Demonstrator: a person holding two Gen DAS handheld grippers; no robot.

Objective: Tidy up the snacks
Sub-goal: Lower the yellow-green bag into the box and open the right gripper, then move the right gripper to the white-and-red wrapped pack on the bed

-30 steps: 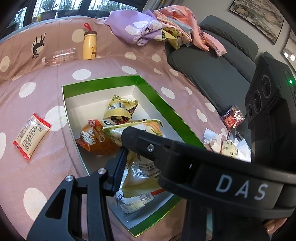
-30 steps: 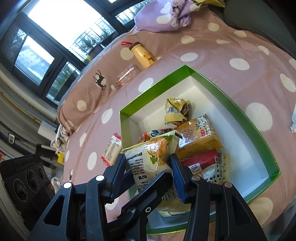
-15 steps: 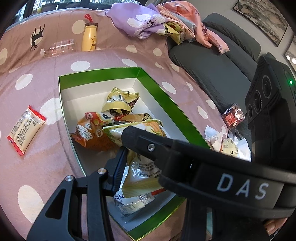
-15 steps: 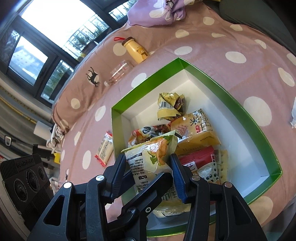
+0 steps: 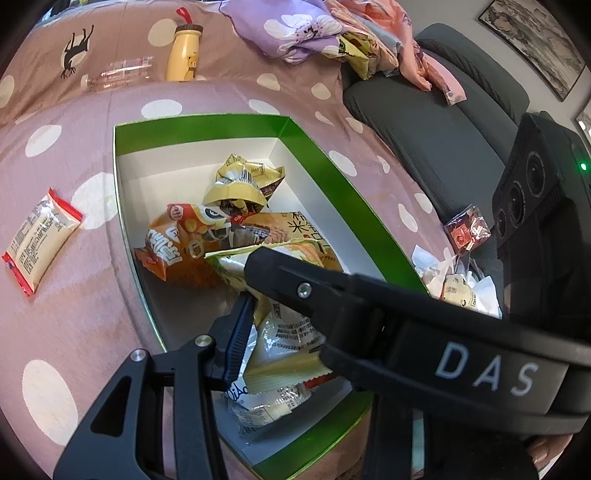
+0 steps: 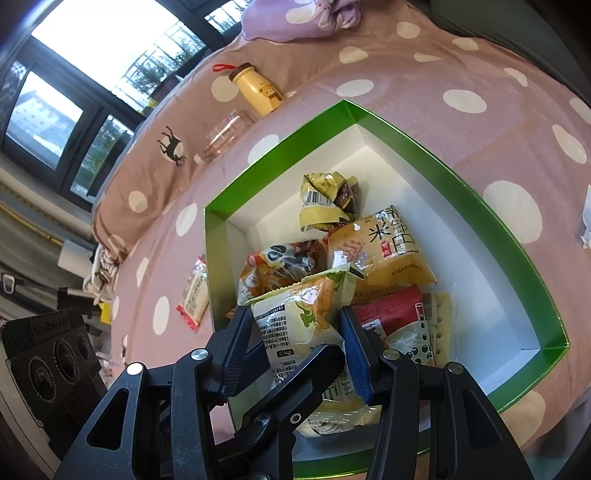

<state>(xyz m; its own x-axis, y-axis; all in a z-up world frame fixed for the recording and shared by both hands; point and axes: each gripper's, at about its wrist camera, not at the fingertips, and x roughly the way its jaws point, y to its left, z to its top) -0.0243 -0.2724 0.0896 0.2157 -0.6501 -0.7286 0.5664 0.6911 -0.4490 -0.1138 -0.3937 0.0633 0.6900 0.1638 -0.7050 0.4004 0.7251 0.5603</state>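
Note:
A pale yellow snack bag [image 6: 295, 321] hangs over the near end of the green-rimmed white box [image 6: 480, 195]. My right gripper [image 6: 295, 328] is shut on it, one blue pad on each side. In the left wrist view the bag [image 5: 284, 339] lies against the blue pad of my left gripper [image 5: 269, 314]. The right gripper's black body [image 5: 369, 314] hides its other finger. Inside the box [image 5: 332, 166] lie an orange panda packet [image 5: 173, 243], a crumpled yellow wrapper [image 5: 240, 181], an orange rice-cracker bag [image 6: 384, 251] and a red pack [image 6: 391, 314]. A red-edged packet [image 5: 37, 240] lies left of the box.
A yellow bottle [image 5: 183, 55] and a clear plastic bottle [image 5: 118, 72] lie at the back of the dotted pink bedspread. A heap of purple cloth [image 5: 295, 29] tops the grey sofa [image 5: 443, 122]. A small red packet [image 5: 467, 230] and white wrappers [image 5: 458, 288] sit right of the box.
Both grippers have tilted slightly while keeping hold of the bag. The box sits a little further left in both views. Its contents have not moved.

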